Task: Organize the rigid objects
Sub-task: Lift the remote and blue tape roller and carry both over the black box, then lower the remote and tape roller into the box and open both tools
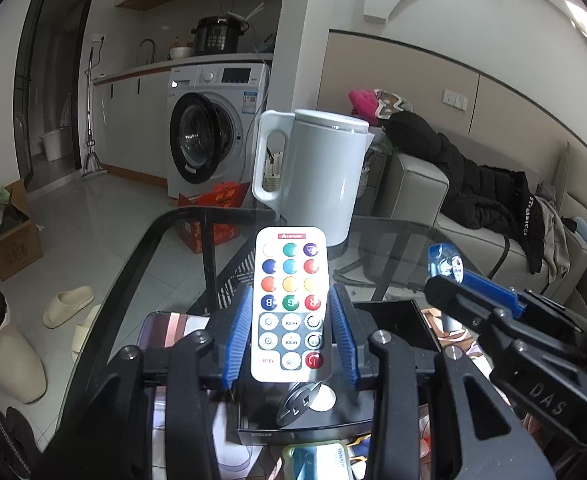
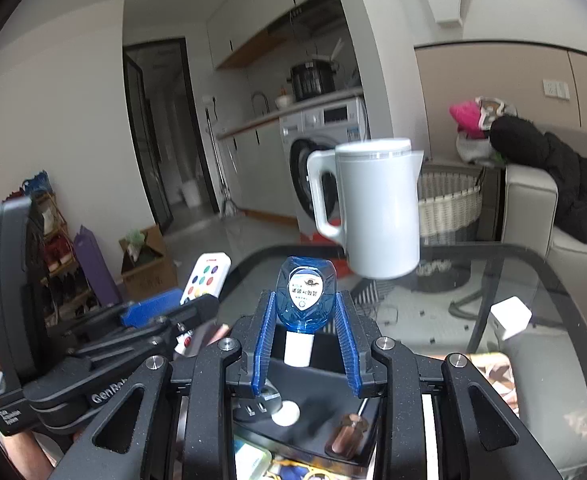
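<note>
**Two items held over black tray**

While clamped between blue pads, the white flat remote control with coloured round buttons (image 1: 290, 304) sits in the left gripper (image 1: 291, 330). Right gripper (image 2: 304, 344) is clamped on a blue transparent bottle with white cap (image 2: 304, 294). Both hover above the black open tray (image 2: 333, 408) on the glass table (image 2: 553, 280), near a white plastic kettle (image 2: 377, 208).

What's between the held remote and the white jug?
Only bare glass table in the left wrist view: the remote in the left gripper ends just short of the jug.
</note>
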{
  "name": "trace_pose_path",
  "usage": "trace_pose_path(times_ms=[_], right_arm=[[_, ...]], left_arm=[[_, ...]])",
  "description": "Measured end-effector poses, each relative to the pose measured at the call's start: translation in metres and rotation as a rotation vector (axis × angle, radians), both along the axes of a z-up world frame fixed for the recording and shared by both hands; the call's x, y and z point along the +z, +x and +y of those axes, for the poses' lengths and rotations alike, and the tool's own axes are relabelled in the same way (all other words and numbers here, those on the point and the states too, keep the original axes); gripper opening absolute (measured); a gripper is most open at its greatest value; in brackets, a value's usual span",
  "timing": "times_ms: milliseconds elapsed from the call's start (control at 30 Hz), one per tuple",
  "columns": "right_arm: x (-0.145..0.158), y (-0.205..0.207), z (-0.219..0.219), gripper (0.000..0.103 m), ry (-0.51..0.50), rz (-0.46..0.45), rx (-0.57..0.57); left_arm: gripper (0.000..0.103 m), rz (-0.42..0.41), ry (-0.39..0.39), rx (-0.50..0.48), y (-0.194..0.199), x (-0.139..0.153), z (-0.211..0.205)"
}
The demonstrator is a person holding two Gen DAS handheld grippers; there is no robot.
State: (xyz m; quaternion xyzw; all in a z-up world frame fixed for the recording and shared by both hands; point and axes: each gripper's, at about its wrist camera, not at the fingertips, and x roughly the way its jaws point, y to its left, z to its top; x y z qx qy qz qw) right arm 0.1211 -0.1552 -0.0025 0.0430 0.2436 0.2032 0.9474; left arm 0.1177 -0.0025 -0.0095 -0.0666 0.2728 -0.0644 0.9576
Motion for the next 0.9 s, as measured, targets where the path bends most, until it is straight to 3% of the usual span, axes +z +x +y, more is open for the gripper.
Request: trace_pose_path(times_ms=[700, 900], right_arm=[[-0.059, 0.042, 0.011, 0.030, -0.088, 0.302, 0.018], [-0.070, 0.046, 0.018, 0.030, -0.139, 0.351, 0.035]], left_arm=[[0.038, 0.247, 0.042, -0.036, 0.029, -0.051, -0.009], [0.038, 0.271, 0.075, -0.054, 0.021, -0.047, -0.015]])
